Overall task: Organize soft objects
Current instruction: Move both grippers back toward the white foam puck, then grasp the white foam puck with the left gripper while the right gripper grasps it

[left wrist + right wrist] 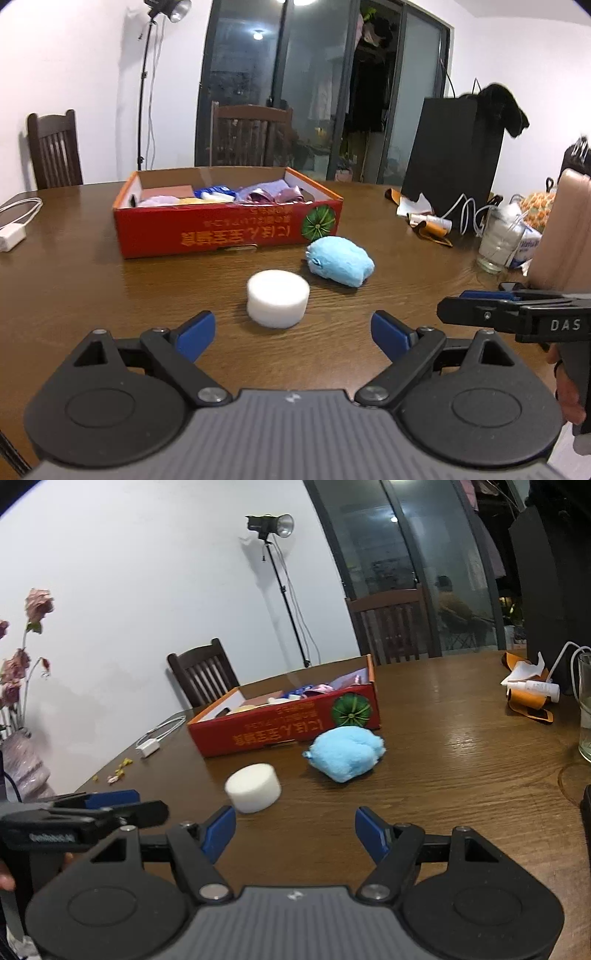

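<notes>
Brown wood runs under everything here: the table [74, 280] carries all we have to sort. Going left to right in the left wrist view, we first meet a white charger and cable [14, 221] near the table's edge, then the red cardboard box [221, 229], already holding several soft cloth pieces in purple, blue and yellow. Just in front of the box, apart from it, sits the white foam puck [277, 303], and to its right, close to the box's corner, the blue plush toy [340, 264]. Further right stand a glass [496, 240] and some clutter that we leave alone.

Our left gripper [293, 334] hangs over the table with its jaws spread wide and nothing between them; the puck lies just ahead of it, a little left of centre. Our right gripper [295, 834] also has its jaws apart and empty, and from its own view the plush toy [345, 753] lies ahead and slightly to the right, the puck [253, 788] ahead to the left.

We judge that we are in the approach step, with two loose items left outside the box. The next move calls for lowering each gripper until its pads straddle its target, then closing gently, since both things will squash, and lifting clear of the box wall before letting go inside.
</notes>
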